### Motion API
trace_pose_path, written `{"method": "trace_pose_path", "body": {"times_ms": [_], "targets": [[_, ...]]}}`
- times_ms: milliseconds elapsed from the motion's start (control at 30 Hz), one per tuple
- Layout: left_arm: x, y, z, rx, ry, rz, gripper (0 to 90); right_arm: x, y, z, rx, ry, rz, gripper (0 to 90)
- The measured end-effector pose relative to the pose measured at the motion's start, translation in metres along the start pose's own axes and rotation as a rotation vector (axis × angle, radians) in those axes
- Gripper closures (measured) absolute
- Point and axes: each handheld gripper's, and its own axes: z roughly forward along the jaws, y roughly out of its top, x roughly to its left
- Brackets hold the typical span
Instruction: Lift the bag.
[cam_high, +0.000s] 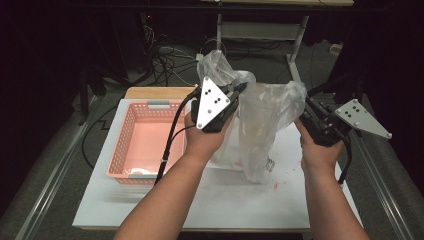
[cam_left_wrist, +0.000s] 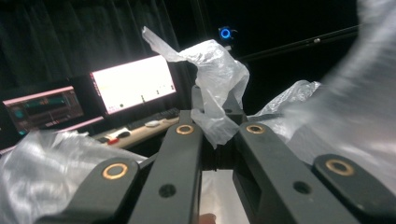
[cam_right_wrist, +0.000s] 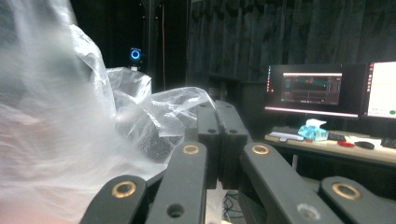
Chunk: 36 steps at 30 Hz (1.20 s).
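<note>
A clear plastic bag (cam_high: 265, 125) hangs upright over the white table top (cam_high: 225, 200), its lower end near the surface. My left gripper (cam_high: 241, 89) is shut on the bag's left upper edge. In the left gripper view, crumpled film (cam_left_wrist: 217, 93) sticks up from between the closed jaws of the left gripper (cam_left_wrist: 217, 122). My right gripper (cam_high: 306, 102) is shut on the bag's right upper edge. In the right gripper view, the bag (cam_right_wrist: 154, 112) bunches to the left of the closed jaws of the right gripper (cam_right_wrist: 217, 114). What is inside the bag cannot be made out.
An empty pink basket (cam_high: 145, 145) stands on the left of the table, with a wooden board (cam_high: 155, 92) behind it. Cables (cam_high: 165, 60) lie on the floor beyond. Monitors (cam_right_wrist: 313, 88) and a desk stand in the dark background.
</note>
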Motion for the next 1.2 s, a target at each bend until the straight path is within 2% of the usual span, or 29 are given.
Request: {"method": "trace_pose_path", "body": {"times_ms": [133, 300, 433, 500, 567, 633, 733, 867, 1067, 1133, 1200], "targets": [[0.007, 0.007, 0.005, 0.0, 0.013, 0.003, 88.4, 0.0, 0.01, 0.003, -0.015, -0.003, -0.007, 90.0], [0.02, 0.001, 0.02, 0.037, 0.031, -0.033, 88.4, -0.007, 0.017, 0.013, -0.002, -0.021, -0.009, 90.0], [0.027, -0.01, 0.036, 0.063, 0.03, -0.058, 88.3, -0.016, 0.017, 0.02, 0.017, -0.05, -0.01, 90.0], [0.027, -0.019, 0.045, 0.093, 0.027, -0.057, 88.3, -0.023, 0.014, 0.023, 0.037, -0.067, -0.005, 90.0], [0.026, -0.031, 0.051, 0.127, 0.02, -0.066, 88.3, -0.03, 0.006, 0.025, 0.075, -0.082, -0.005, 90.0], [0.025, -0.043, 0.054, 0.146, 0.014, -0.094, 88.2, -0.035, -0.007, 0.026, 0.116, -0.091, 0.004, 90.0], [0.023, -0.059, 0.053, 0.172, -0.001, -0.129, 87.8, -0.039, -0.028, 0.023, 0.157, -0.095, 0.024, 90.0], [0.021, -0.069, 0.045, 0.206, -0.01, -0.143, 87.5, -0.038, -0.045, 0.019, 0.193, -0.085, 0.038, 90.0], [0.025, -0.074, 0.03, 0.263, -0.011, -0.17, 69.1, -0.033, -0.053, 0.02, 0.229, -0.057, 0.014, 87.1], [0.027, -0.075, 0.022, 0.276, -0.007, -0.163, 65.5, -0.031, -0.054, 0.022, 0.232, -0.047, 0.016, 83.5], [0.03, -0.078, 0.013, 0.291, -0.015, -0.179, 61.0, -0.028, -0.053, 0.024, 0.236, -0.04, 0.027, 80.5]]}}
